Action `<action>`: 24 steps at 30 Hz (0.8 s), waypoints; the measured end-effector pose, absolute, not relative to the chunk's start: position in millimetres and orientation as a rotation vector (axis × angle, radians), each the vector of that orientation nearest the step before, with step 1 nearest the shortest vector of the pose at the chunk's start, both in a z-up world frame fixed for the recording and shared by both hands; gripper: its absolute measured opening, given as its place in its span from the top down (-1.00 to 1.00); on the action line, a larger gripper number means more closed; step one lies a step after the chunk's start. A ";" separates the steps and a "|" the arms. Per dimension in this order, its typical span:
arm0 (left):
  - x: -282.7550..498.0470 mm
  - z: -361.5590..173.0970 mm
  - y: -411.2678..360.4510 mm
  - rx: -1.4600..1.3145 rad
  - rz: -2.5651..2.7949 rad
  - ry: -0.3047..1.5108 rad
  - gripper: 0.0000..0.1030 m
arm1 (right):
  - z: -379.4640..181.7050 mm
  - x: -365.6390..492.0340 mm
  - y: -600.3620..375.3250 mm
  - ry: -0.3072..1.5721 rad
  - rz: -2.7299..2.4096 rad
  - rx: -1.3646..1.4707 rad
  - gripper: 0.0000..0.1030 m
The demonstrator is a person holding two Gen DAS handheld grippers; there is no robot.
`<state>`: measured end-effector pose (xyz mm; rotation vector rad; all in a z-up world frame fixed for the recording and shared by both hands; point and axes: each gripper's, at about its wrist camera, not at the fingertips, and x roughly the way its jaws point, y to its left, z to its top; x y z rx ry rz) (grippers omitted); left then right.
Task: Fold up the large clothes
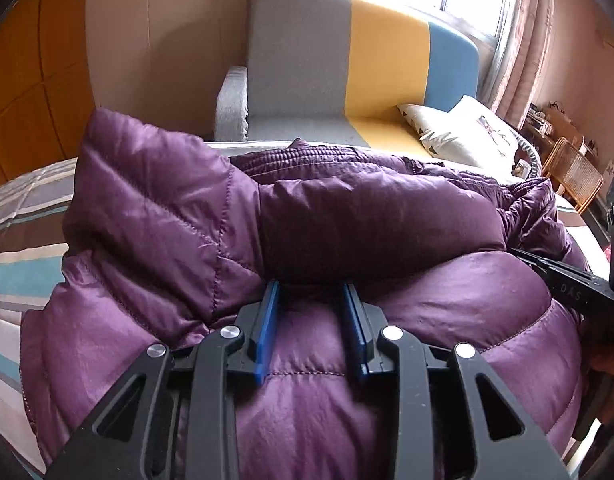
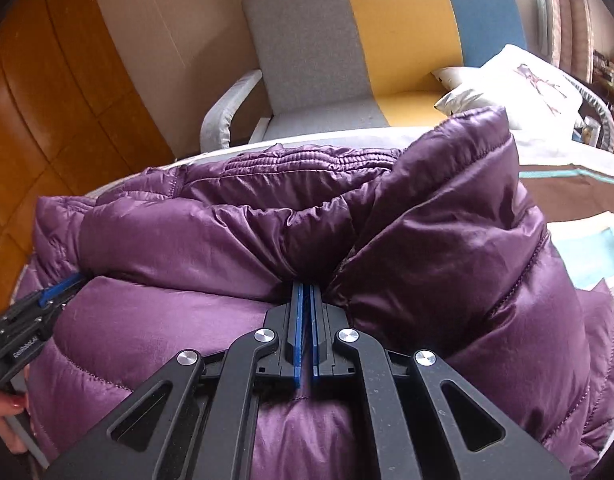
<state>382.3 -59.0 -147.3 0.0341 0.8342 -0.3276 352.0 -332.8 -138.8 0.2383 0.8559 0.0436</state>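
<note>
A large purple quilted down jacket [image 1: 347, 216] lies bunched on the bed and fills both views [image 2: 211, 232]. My left gripper [image 1: 312, 286] is open, its blue fingers apart, their tips tucked under a rolled fold of the jacket. My right gripper [image 2: 305, 286] is shut on a pinch of the jacket fabric where two folds meet. The right gripper also shows at the right edge of the left wrist view [image 1: 567, 280]; the left gripper shows at the left edge of the right wrist view [image 2: 47, 296].
The bed has a striped cover [image 1: 23, 240]. Behind it stands a grey, yellow and blue sofa [image 1: 347, 60] with white pillows [image 1: 467, 132]. A wooden wardrobe [image 2: 47, 100] is at left, a window with curtains [image 1: 519, 20] at right, and a wicker chair [image 1: 575, 172].
</note>
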 end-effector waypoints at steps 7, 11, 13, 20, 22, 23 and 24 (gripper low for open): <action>348.9 -125.1 -43.6 0.068 -0.235 0.769 -0.64 | -109.6 317.1 -333.1 0.803 0.012 0.210 -0.15; 330.6 -118.4 -18.9 0.033 -0.189 0.755 -0.64 | -91.7 293.0 -334.4 0.760 -0.019 0.185 -0.33; 323.3 -116.8 -6.2 0.021 -0.156 0.751 -0.66 | -87.1 285.0 -337.1 0.763 -0.032 0.186 -0.33; 315.6 -122.7 45.2 -0.064 -0.046 0.801 -0.74 | -81.1 261.3 -360.9 0.773 -0.100 0.228 -0.33; 315.7 -126.8 57.3 -0.102 -0.037 0.821 -0.76 | -83.2 255.8 -368.6 0.776 -0.111 0.245 -0.33; 315.7 -129.0 62.3 -0.116 -0.038 0.832 -0.77 | -83.8 253.4 -371.6 0.778 -0.115 0.251 -0.33; 315.6 -131.2 65.5 -0.122 -0.041 0.841 -0.80 | -84.2 251.2 -375.3 0.785 -0.130 0.254 -0.37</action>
